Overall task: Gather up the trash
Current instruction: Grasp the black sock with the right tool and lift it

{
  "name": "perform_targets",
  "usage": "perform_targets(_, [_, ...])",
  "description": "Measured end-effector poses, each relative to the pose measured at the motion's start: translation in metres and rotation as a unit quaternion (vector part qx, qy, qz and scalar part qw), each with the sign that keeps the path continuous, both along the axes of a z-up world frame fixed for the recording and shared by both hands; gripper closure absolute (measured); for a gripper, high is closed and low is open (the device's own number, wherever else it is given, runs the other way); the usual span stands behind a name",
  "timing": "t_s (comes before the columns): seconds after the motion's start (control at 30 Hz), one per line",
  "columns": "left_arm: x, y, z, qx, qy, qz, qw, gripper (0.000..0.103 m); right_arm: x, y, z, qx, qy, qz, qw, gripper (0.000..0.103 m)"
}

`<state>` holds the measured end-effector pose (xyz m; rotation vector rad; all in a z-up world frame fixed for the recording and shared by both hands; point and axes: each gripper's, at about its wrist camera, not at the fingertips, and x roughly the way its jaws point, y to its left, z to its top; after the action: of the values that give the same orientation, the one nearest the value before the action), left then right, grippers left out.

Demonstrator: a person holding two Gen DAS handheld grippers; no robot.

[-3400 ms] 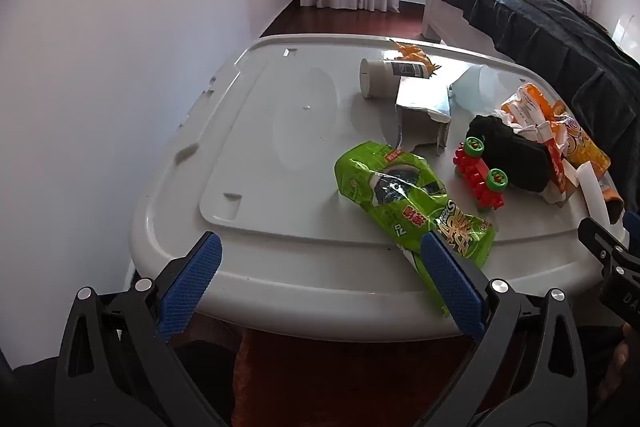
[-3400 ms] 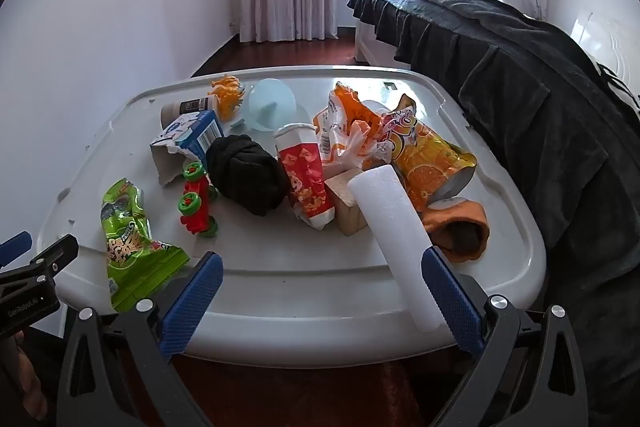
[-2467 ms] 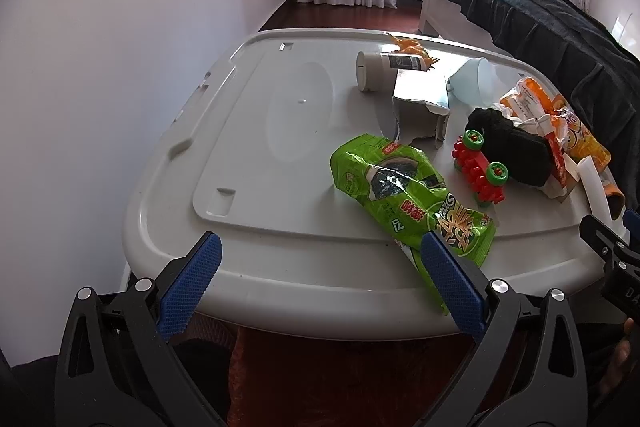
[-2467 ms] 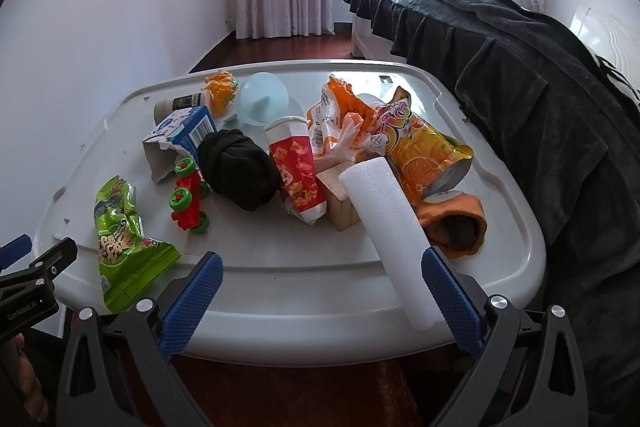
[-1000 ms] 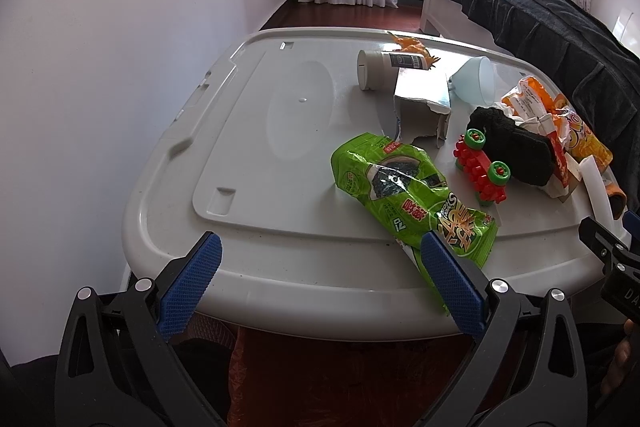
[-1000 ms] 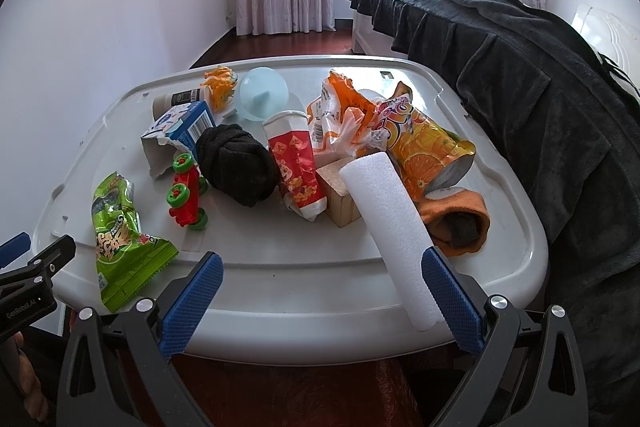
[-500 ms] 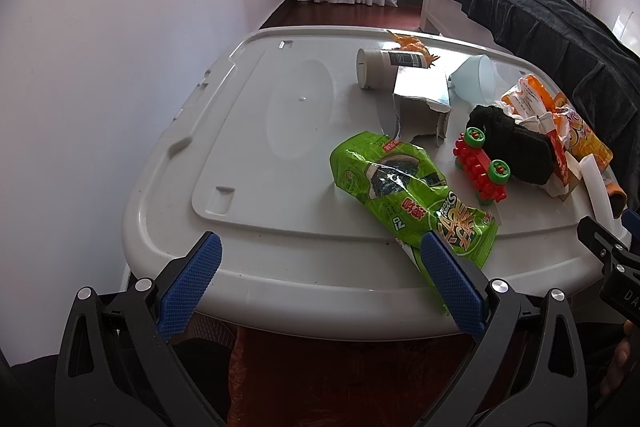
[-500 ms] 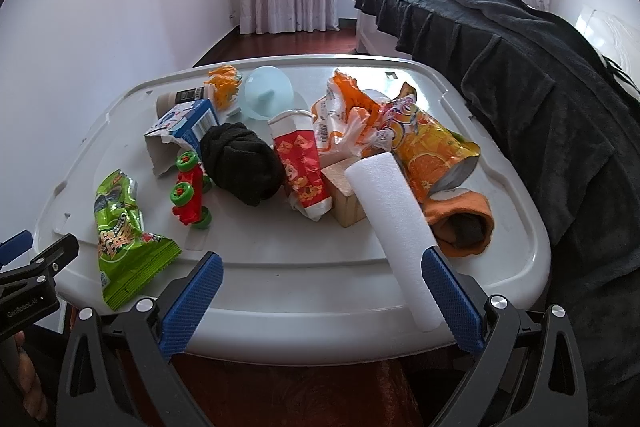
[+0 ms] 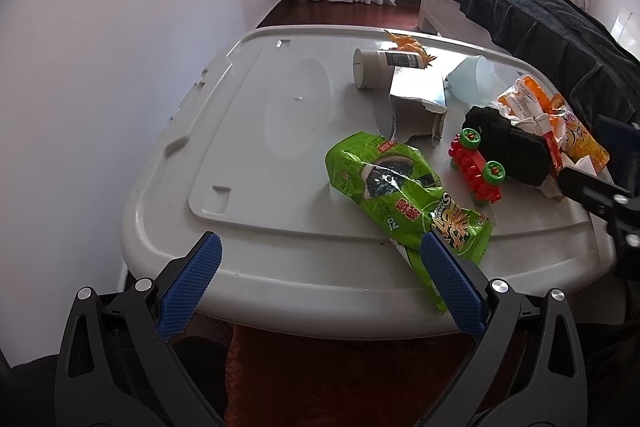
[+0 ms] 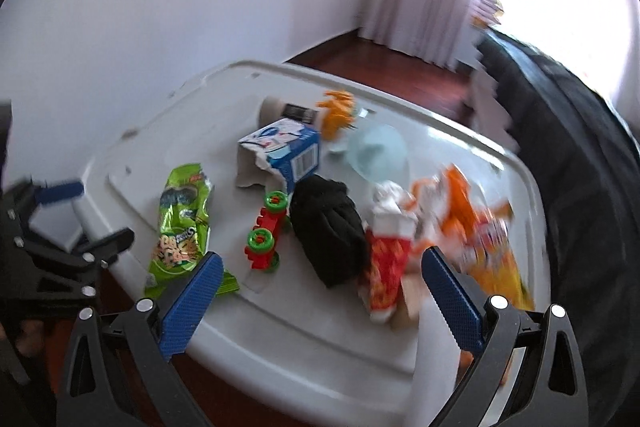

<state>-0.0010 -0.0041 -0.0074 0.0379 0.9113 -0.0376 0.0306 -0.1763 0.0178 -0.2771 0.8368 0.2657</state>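
Left gripper [image 9: 320, 283] spread apart, empty, at the near rim of the white lid [image 9: 256, 131]; bare lid ahead and leftward. Green snack bag [image 9: 404, 195] lies just ahead of its right finger, overhanging the rim. Right gripper [image 10: 320, 295] likewise apart and empty; toy car [image 10: 266, 231] and black cloth [image 10: 326, 231] ahead between its fingers.

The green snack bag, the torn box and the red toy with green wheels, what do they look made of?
Green snack bag: thin glossy plastic film, going by its crinkles and glare. Torn box: printed paperboard, with a ragged grey edge at the tear. Red toy: probably hard moulded plastic, from its studded, evenly coloured body and smooth green wheels.
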Motion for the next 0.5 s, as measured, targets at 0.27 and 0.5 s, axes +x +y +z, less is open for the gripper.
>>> perform_targets(0.27, [0.000,0.000,0.002,-0.003,0.005,-0.001,1.0000,0.005,0.048,0.005,-0.018,-0.083,0.064,0.120,0.987,0.030])
perform_targets(0.5, [0.001,-0.003,0.004,-0.003,0.005,-0.002,1.0000,0.005,0.080,0.016,-0.041,-0.116,0.119,0.172,0.971,0.030])
